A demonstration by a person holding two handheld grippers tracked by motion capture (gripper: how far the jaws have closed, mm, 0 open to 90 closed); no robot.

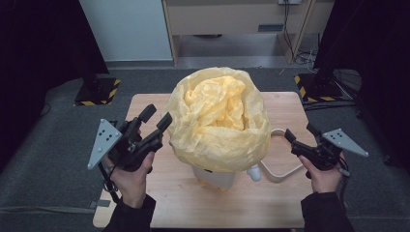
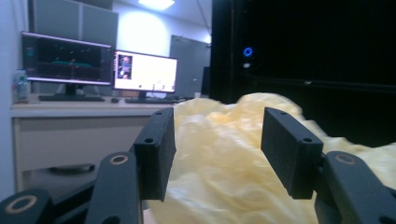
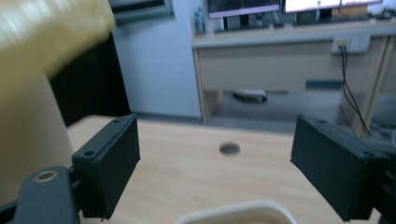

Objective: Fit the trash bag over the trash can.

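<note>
A billowing yellow plastic bag point(image 1: 218, 121) lined a small white bin point(image 1: 217, 178) at the middle of the wooden desk point(image 1: 285, 104). The left gripper point(image 1: 155, 117) and right gripper point(image 1: 300, 133) flanked it, jaws apart and empty. A hasty pinch on the thin film could likely tear it or tip the bin.

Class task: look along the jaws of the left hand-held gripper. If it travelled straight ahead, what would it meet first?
The left hand-held gripper, jaws open, points at the yellow plastic bag, so it would probably meet the crinkled film first. How near it is stays unclear.
</note>
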